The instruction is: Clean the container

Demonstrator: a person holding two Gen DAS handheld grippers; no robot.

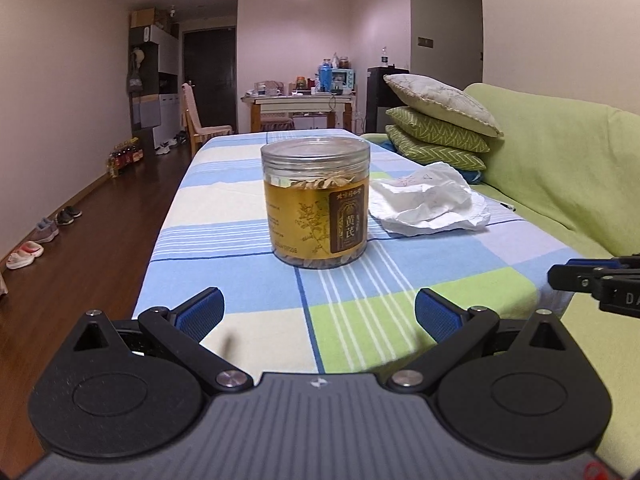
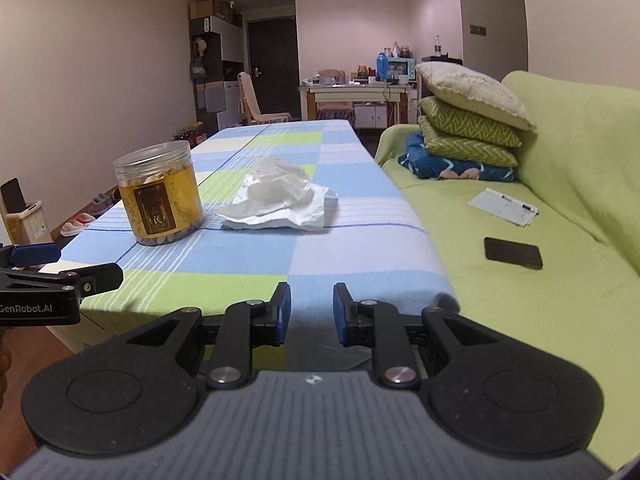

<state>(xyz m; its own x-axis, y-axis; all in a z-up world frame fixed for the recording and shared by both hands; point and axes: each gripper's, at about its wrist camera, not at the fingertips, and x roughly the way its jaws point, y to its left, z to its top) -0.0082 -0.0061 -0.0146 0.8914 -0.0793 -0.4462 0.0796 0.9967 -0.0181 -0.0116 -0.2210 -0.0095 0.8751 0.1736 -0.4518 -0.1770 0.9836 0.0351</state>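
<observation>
A clear plastic jar (image 1: 315, 204) with a yellow and brown label stands upright on the checked tablecloth (image 1: 224, 220); it also shows in the right wrist view (image 2: 160, 194). A crumpled white tissue (image 1: 430, 200) lies just right of the jar, also in the right wrist view (image 2: 280, 200). My left gripper (image 1: 319, 314) is open wide and empty, short of the jar near the table's front edge. My right gripper (image 2: 308, 312) is open with a narrower gap and empty, at the front edge to the right of the jar and tissue.
A green sofa (image 2: 520, 280) runs along the table's right side, holding stacked cushions (image 2: 468, 120), a black phone (image 2: 513, 253) and a paper with a pen (image 2: 504, 206). Shoes (image 1: 36, 240) line the left wall on the wooden floor. A cluttered desk (image 1: 298, 98) stands far back.
</observation>
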